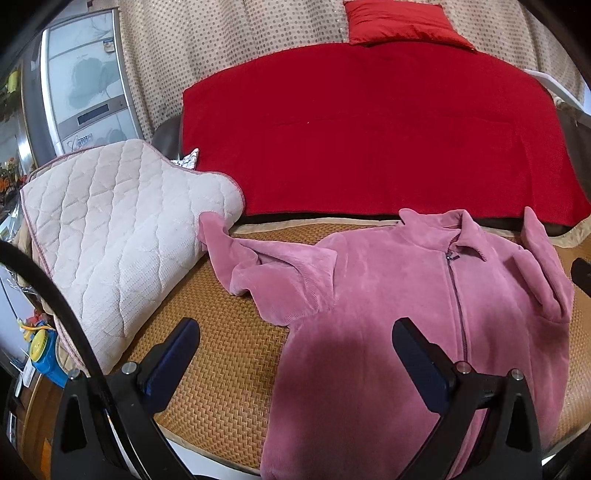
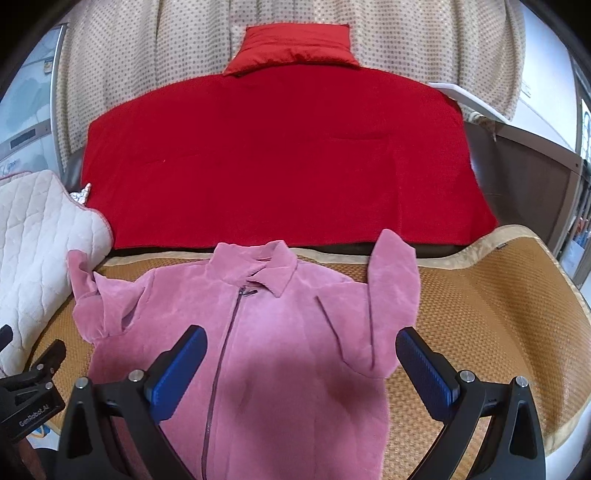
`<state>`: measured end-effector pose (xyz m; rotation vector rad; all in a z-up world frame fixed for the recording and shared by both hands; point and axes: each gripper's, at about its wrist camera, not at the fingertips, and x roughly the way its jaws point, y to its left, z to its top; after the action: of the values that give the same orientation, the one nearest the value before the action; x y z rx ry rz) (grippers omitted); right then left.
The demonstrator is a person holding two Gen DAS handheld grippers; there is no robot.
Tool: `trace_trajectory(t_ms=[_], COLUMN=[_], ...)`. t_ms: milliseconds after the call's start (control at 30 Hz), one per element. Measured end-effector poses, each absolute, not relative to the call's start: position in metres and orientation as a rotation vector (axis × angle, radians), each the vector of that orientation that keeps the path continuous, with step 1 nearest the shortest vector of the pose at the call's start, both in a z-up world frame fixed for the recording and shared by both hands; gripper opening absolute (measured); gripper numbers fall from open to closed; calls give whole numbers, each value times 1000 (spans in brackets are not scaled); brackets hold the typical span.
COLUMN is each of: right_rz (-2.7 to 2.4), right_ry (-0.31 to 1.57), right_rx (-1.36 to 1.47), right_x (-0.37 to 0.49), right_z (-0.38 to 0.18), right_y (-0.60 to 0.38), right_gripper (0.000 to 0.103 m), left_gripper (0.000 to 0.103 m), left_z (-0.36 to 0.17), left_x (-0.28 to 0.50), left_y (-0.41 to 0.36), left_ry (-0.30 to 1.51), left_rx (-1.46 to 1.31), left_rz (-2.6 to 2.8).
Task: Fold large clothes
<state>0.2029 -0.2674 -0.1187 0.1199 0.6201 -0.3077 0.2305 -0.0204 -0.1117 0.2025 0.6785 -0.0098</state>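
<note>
A pink zip-up jacket (image 1: 388,295) lies front up on a woven straw mat (image 1: 221,362), collar toward the red blanket, zipper closed. Both sleeves are bunched and folded near the shoulders. My left gripper (image 1: 295,332) is open and empty, hovering over the jacket's left lower edge. In the right wrist view the jacket (image 2: 280,332) lies in the middle of the mat (image 2: 480,332). My right gripper (image 2: 301,339) is open and empty above the jacket's lower body. The left gripper's body (image 2: 33,384) shows at the left edge.
A quilted cream cushion (image 1: 110,236) rests at the mat's left, touching the left sleeve. A red blanket (image 1: 369,133) and a red pillow (image 1: 399,22) lie beyond the jacket. A dotted curtain (image 2: 147,55) hangs behind. A blue and yellow toy (image 1: 42,350) sits low left.
</note>
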Motion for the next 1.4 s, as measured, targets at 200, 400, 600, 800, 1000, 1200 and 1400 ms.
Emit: trace_trajectory(t_ms=[200,400,600,800,1000,1200,1400], right_rz=[-306,-325,-313,-174,-189,-175,-158], right_ry=[639,655,660,656,637,739,806], right_rx=[129,137,160,344,716,903,942], right_x=[220,234,245,257,256,274,294], right_z=[-130,-140,-145,-151,-193,-243,-263], right_y=[-271,-284,-308,-402,-501,-524,-512], right_gripper=[103,103,103,103,103,82,51], left_gripper=[103,103,103,103,103,103,103], left_z=[-121,-127,-138,-193,-245,-250,-253], left_x=[243,253,269,311,333,328,320], left_y=[-22,-28,-37,-48,-62,-55,-52], left_ry=[695,702,728,920,1057,1001,979], left_rx=[209,217,222,199,247,179,169], left_rz=[-5,-4,-23,-125,-163,-177,-164])
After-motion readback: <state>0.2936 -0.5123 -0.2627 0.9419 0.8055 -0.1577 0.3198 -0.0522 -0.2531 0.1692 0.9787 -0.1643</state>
